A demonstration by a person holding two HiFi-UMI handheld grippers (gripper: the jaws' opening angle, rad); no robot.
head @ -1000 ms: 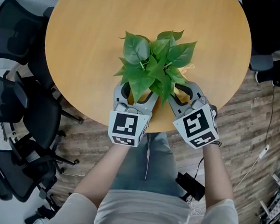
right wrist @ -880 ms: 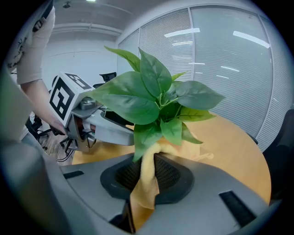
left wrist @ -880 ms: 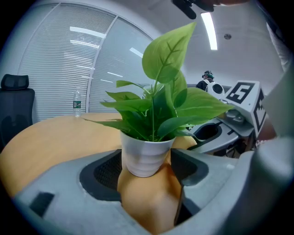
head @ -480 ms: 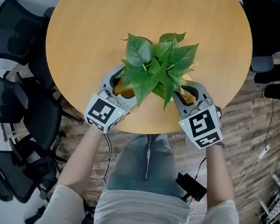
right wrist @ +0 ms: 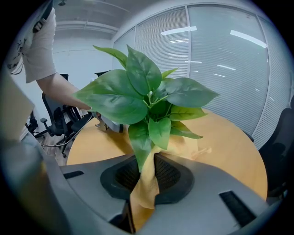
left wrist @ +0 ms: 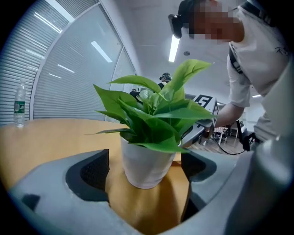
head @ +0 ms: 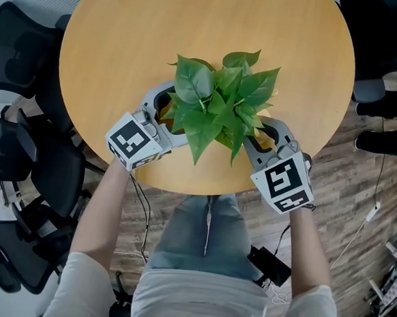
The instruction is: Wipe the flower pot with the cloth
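The white flower pot (left wrist: 146,164) holds a leafy green plant (head: 220,105) and stands on the round wooden counter (head: 119,39), toward its near edge, between the two tools; from the head view the leaves cover the pot entirely, and only the left gripper view shows its plain white wall and tapered base resting on the wood; the left tool (head: 168,114) has its jaws spread wide, having just been opening, with the pot standing between the dark pads and a clear gap on either side, so nothing is gripped; the right tool (right wrist: 146,176) is pressed together on the yellow cloth (right wrist: 143,193), which is pinched between its pads and runs up under the leaves toward the pot; the right gripper view shows this grip plainly, while a drooping leaf and the cloth itself hide the pot there; the left gripper view also takes in a water bottle (left wrist: 19,104) at the far left of the counter, well apart from the pot; black office chairs (head: 21,154) stand at the left of the counter on the wood-patterned floor (head: 358,167).
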